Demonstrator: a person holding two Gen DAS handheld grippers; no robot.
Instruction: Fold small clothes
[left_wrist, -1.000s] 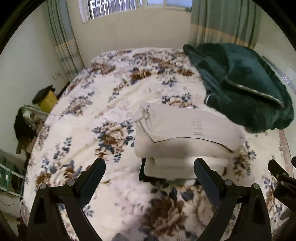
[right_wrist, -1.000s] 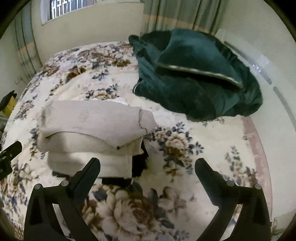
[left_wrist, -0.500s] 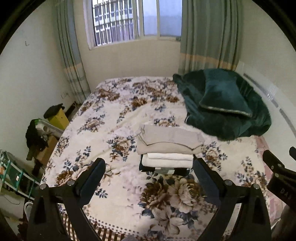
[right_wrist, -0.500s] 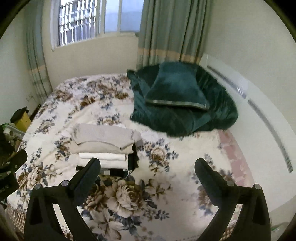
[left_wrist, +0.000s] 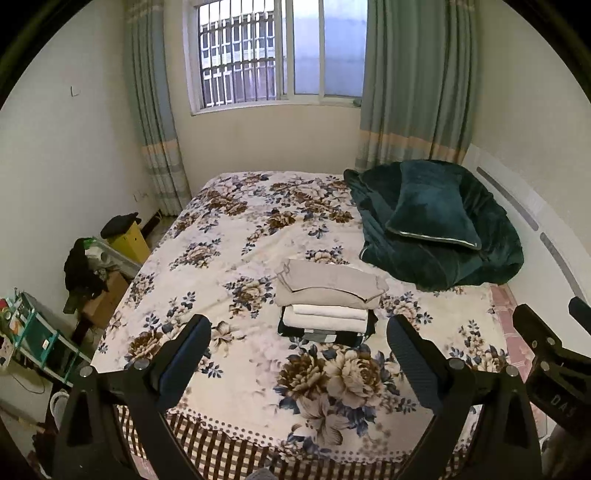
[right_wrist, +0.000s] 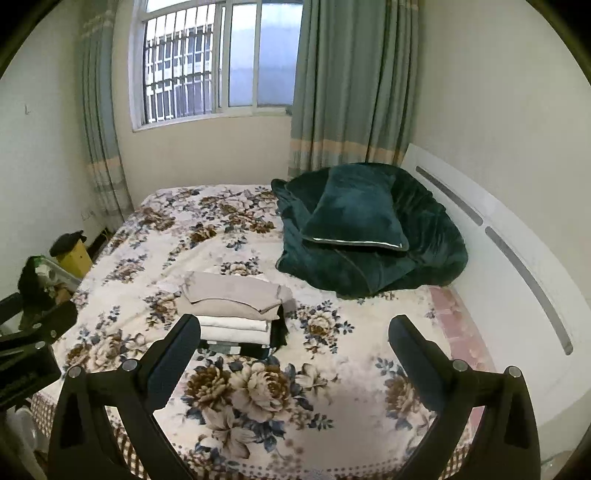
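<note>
A stack of folded clothes (left_wrist: 327, 301) lies in the middle of the floral bed (left_wrist: 236, 258): a beige garment on top, white ones under it, a dark one at the bottom. It also shows in the right wrist view (right_wrist: 236, 308). My left gripper (left_wrist: 299, 341) is open and empty, held back over the bed's near end, well short of the stack. My right gripper (right_wrist: 293, 341) is open and empty too, to the right of the left one, just as far back. The right gripper's body shows at the left wrist view's right edge (left_wrist: 546, 354).
A dark green blanket with a pillow (left_wrist: 436, 225) lies at the bed's far right by the white headboard (right_wrist: 517, 266). Boxes, a yellow bin (left_wrist: 127, 240) and a shelf (left_wrist: 33, 332) stand on the floor left of the bed. A curtained window (left_wrist: 277, 55) is behind.
Both grippers have pulled far back and up from the stack, which now looks small. They stayed open and empty. The stack has not moved.
</note>
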